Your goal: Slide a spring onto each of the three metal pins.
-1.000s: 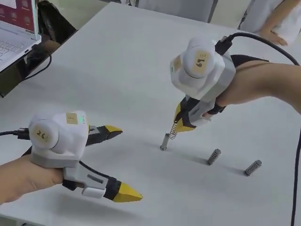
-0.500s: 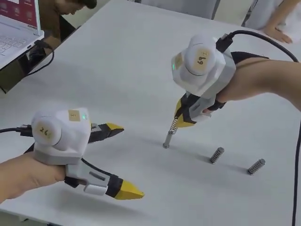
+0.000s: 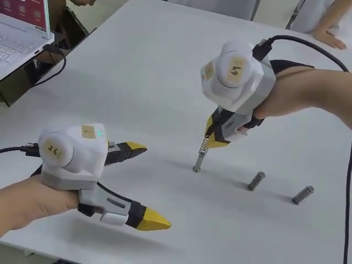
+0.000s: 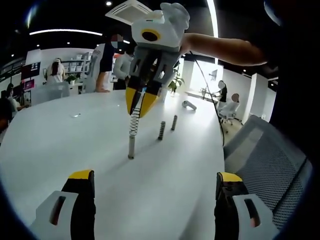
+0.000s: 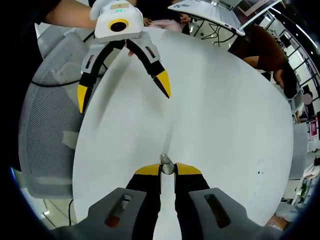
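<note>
Right gripper (image 3: 212, 142) pinching a thin coiled steel spring (image 3: 204, 147) over an upright grey metal pin (image 3: 197, 164) on the white table (image 3: 137, 71) (coil meeting pin tip), left gripper (image 3: 149, 185) jaws wide, empty.

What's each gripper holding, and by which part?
Right gripper pinches a spring by its upper end, lower end at the pin. Left gripper is open, holding nothing.
</note>
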